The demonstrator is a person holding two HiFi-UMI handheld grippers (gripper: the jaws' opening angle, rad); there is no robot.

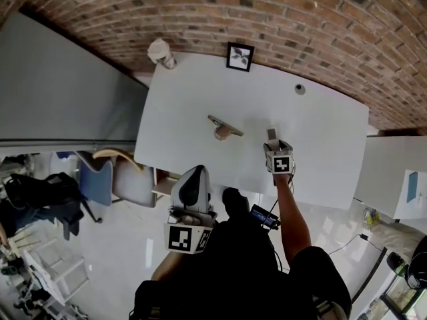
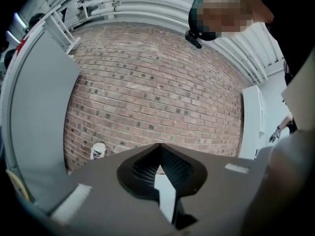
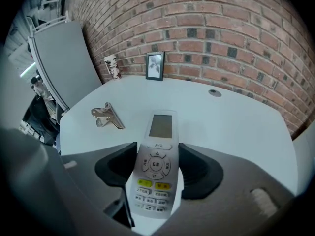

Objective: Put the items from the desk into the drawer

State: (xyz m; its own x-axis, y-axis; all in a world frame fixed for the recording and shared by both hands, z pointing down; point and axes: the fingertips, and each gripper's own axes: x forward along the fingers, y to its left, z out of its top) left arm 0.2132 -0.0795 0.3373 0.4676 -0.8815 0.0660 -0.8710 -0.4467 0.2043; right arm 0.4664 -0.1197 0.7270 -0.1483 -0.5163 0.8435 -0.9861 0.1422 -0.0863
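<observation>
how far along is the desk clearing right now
Early. Nothing shows as stowed, and no drawer is in view. In hand: the right gripper is closed on the remote control. Left: the metal clip, cup and picture frame sit on the desk; the left gripper is shut and empty.

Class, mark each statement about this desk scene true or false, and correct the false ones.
1. The remote control lies between the jaws of the right gripper. True.
2. The left gripper holds the metal clip. False: its jaws are together with nothing between them, and the clip lies on the desk.
3. A picture frame stands at the back of the desk, by the brick wall. True.
4. The cup stands right beside the remote control. False: it stands at the desk's far left corner, well apart from it.
</observation>
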